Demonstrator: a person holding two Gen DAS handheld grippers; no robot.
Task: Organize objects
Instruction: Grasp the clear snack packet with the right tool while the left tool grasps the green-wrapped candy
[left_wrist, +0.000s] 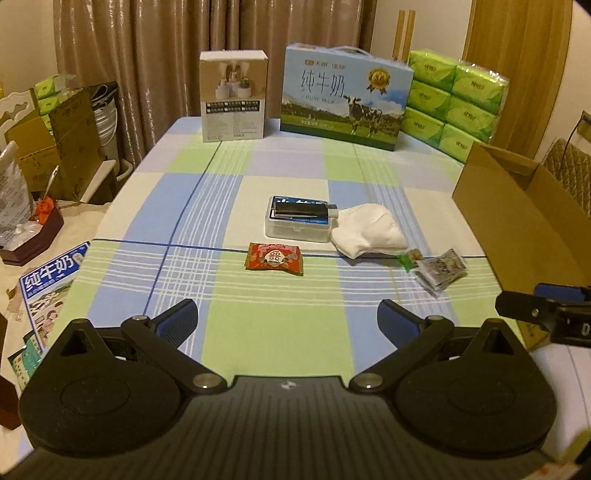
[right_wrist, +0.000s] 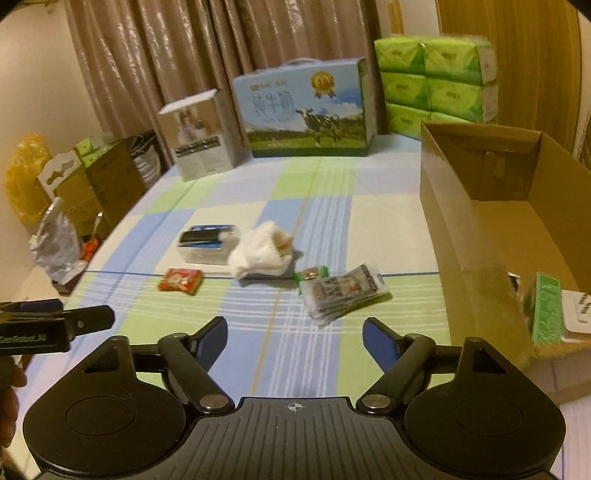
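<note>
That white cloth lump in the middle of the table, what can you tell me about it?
The white cloth is a soft, crumpled bundle, knit or towel-like, bunched into a rounded lump with folds. It lies on the checked tablecloth, pressed against the right end of the clear plastic case. In the right view a small tan patch shows near its top. A green-tipped wrapper lies just by its near right edge. No fingers touch it.

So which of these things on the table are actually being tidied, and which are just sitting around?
Being tidied:
red snack packet
clear plastic case
white cloth
clear sachets
small green-capped item
cardboard box, likely where they go

Just sitting around:
milk carton
white box
green tissue packs
</note>
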